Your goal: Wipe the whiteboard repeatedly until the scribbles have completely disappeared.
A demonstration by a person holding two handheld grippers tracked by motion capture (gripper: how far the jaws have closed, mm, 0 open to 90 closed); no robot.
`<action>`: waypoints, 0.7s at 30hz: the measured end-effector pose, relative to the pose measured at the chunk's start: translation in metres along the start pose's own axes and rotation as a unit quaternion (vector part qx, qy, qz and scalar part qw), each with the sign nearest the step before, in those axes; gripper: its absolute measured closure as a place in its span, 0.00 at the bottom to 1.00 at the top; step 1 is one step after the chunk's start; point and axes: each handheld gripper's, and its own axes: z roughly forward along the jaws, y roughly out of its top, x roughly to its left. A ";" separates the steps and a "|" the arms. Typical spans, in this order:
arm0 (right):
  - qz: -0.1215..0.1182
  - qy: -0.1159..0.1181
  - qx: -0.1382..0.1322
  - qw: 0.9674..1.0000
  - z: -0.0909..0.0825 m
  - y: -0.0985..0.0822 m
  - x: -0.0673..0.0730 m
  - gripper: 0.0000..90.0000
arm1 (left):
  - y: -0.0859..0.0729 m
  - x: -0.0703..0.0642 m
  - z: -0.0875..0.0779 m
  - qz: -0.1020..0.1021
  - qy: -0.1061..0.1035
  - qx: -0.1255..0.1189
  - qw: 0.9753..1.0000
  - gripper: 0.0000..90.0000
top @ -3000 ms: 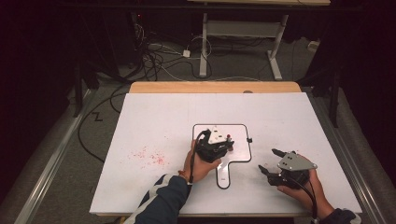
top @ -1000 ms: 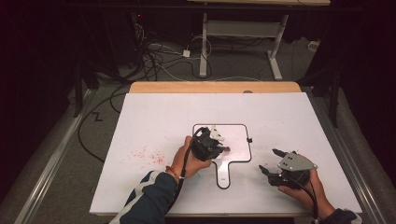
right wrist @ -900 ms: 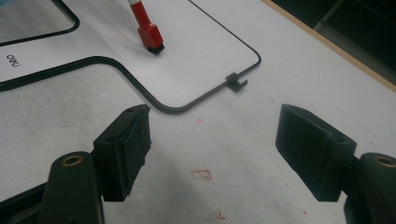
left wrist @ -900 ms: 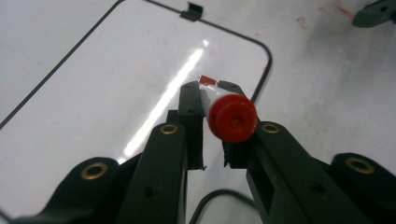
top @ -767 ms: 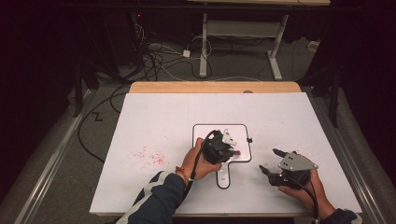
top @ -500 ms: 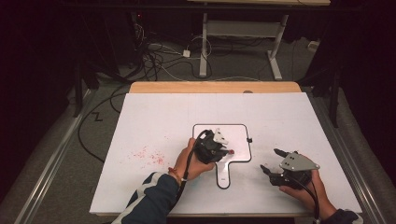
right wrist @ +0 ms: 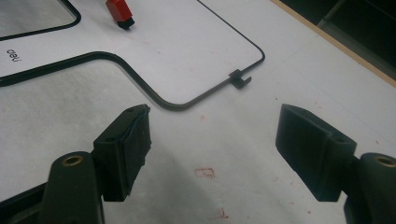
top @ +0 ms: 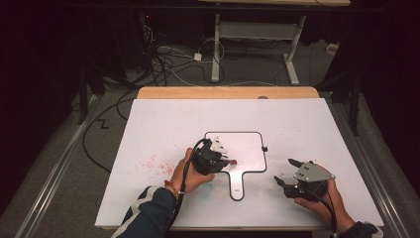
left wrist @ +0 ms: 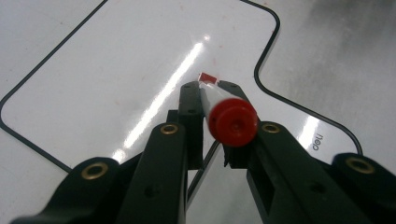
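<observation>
A red marker (left wrist: pixel 224 112) is held in the left gripper (left wrist: pixel 208 88) fingers, tip down on the whiteboard (top: pixel 250 148) at centre frame; right gripper (right wrist: pixel 212 128) fingers stand wide, empty, lower right.

The table (top: pixel 163 124) has a white top with a wooden edge along its far side. A small handled whiteboard (top: pixel 247 148) with a black rim lies flat near the centre. Left of the whiteboard, red specks (top: pixel 153 163) mark the tabletop.

Black two-jaw tool (left wrist: pixel 212 100) with brass screws; dark blue sleeve (top: pixel 148 210).
</observation>
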 end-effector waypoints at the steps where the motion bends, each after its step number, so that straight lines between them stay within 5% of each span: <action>1: 0.000 0.000 0.000 1.000 0.000 0.000 0.000 0.30 | 0.002 -0.001 0.002 0.001 -0.002 -0.001 1.000 0.87; 6: -0.002 0.002 0.000 1.000 0.000 0.000 0.000 0.30 | 0.015 -0.011 0.013 0.019 -0.006 -0.001 1.000 0.87; 16: 0.000 0.002 0.000 1.000 0.001 0.000 0.000 0.30 | 0.023 -0.012 0.023 0.009 -0.007 -0.010 1.000 0.87; 21: -0.003 0.003 0.002 1.000 0.001 0.000 0.001 0.30 | 0.018 -0.011 0.015 0.020 -0.006 0.004 1.000 0.87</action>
